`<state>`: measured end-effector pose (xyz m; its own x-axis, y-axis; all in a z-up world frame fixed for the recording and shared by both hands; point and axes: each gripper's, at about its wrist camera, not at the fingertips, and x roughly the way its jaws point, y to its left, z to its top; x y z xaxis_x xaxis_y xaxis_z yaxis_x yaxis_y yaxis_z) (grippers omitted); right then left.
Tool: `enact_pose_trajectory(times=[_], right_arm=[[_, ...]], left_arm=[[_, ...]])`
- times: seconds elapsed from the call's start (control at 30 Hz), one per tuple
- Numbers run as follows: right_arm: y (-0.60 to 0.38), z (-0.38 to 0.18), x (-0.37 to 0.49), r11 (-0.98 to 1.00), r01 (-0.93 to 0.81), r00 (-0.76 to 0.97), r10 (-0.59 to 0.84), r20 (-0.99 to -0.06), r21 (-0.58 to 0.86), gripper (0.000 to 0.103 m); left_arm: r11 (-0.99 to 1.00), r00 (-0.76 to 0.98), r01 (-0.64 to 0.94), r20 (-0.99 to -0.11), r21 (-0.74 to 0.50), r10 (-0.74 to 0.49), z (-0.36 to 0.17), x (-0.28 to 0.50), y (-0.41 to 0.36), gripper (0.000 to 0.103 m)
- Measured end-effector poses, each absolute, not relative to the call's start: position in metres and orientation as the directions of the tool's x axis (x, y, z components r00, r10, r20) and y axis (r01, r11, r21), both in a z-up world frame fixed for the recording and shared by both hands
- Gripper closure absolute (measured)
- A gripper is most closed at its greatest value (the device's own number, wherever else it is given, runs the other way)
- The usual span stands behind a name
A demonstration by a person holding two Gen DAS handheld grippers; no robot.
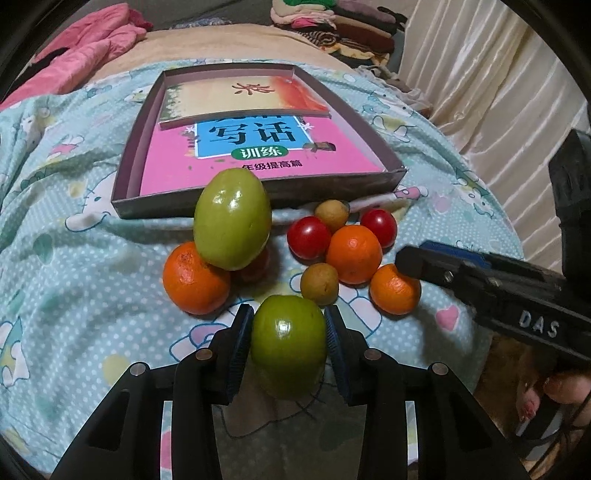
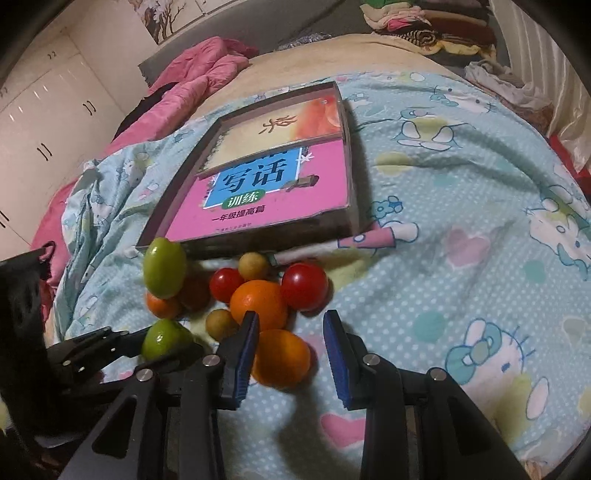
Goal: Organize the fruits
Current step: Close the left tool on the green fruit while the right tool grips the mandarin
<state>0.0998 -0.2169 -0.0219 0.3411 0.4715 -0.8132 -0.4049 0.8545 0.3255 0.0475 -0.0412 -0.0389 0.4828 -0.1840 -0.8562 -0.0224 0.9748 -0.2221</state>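
A pile of fruit lies on a blue cartoon bedspread in front of a shallow box (image 1: 125, 173). My left gripper (image 1: 289, 341) is shut on a green fruit (image 1: 288, 341), also seen in the right wrist view (image 2: 162, 338). A second green fruit (image 1: 232, 218) rests on an orange (image 1: 194, 278). Right of them lie red tomatoes (image 1: 308, 236), an orange (image 1: 352, 253) and small brown fruits (image 1: 319, 284). My right gripper (image 2: 291, 350) is open around a small orange (image 2: 280, 356), which also shows in the left wrist view (image 1: 393, 293); its left pad touches it.
The box holds a pink workbook (image 1: 258, 155) and a beige book (image 1: 240, 98). A pink-and-white pen (image 2: 351, 242) lies by the box's near right corner. A pink jacket (image 2: 192, 74) and stacked clothes (image 1: 332, 22) lie at the back. Curtains (image 1: 480, 74) hang at right.
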Motion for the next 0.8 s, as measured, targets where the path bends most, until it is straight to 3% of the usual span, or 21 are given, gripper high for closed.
enact_pose_trajectory(times=[0.17,0.57,0.8], right_arm=[[-0.216,-0.024,0.09,0.854,-0.409,0.29,0.457,-0.841,0.323,0.056],[-0.182,-0.04,0.081,0.832,-0.509,0.225,0.378,-0.898,0.222,0.061],[-0.181,-0.047,0.088,0.832,-0.494,0.217,0.399,-0.891,0.252,0.064]], left_arm=[[0.975,0.498,-0.007,-0.846,-0.224,-0.19,-0.033,0.043,-0.041,0.063],[0.974,0.486,0.002,-0.851,-0.225,-0.197,-0.032,0.04,-0.037,0.063],[0.972,0.445,0.0,-0.87,-0.237,-0.212,-0.041,0.034,-0.035,0.062]])
